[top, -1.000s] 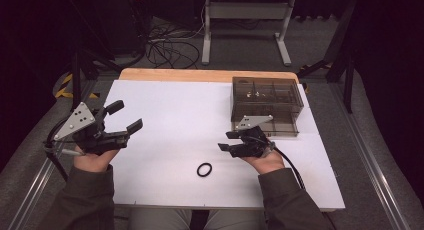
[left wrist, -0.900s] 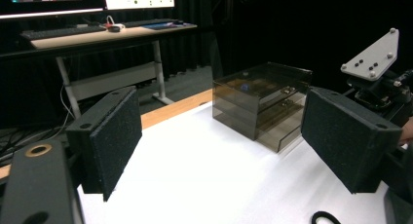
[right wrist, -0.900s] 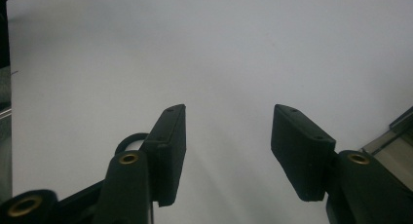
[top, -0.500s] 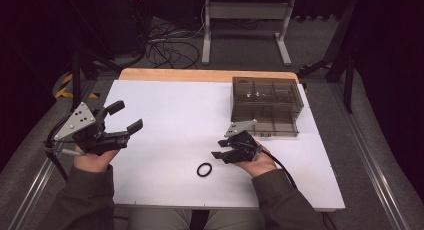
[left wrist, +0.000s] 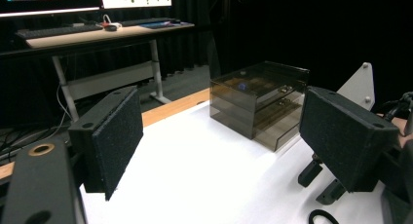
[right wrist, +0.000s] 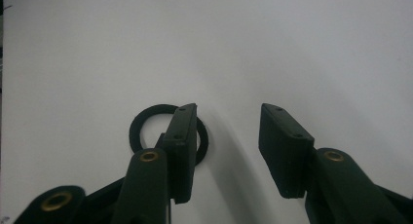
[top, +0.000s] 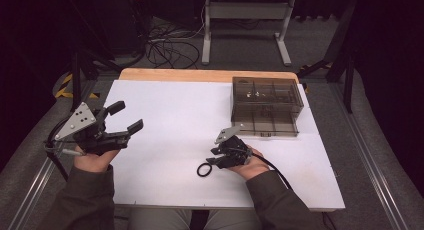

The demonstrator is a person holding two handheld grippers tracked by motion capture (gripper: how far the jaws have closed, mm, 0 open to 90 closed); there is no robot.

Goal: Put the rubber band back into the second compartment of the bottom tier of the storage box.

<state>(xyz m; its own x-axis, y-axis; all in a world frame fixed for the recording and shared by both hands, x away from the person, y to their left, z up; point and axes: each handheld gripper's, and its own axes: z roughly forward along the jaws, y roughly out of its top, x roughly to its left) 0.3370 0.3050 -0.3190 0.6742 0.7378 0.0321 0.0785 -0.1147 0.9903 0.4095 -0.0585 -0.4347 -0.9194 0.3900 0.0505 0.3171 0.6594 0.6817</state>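
Tabletop (top: 165, 105) is bare white; drawer box (top: 267, 106) sits at its far right edge. Left gripper (top: 122, 125) hovers over the left edge, jaws wide, empty. Right gripper (top: 212, 162) is low near the front edge, jaws part open and just been closing, one jaw apparently inside the ring (right wrist: 146, 124), nothing gripped. The pick-up is left to do.

Right gripper (top: 212, 162) moved down-left to black ring (top: 203, 170), fingers closing, nothing between.
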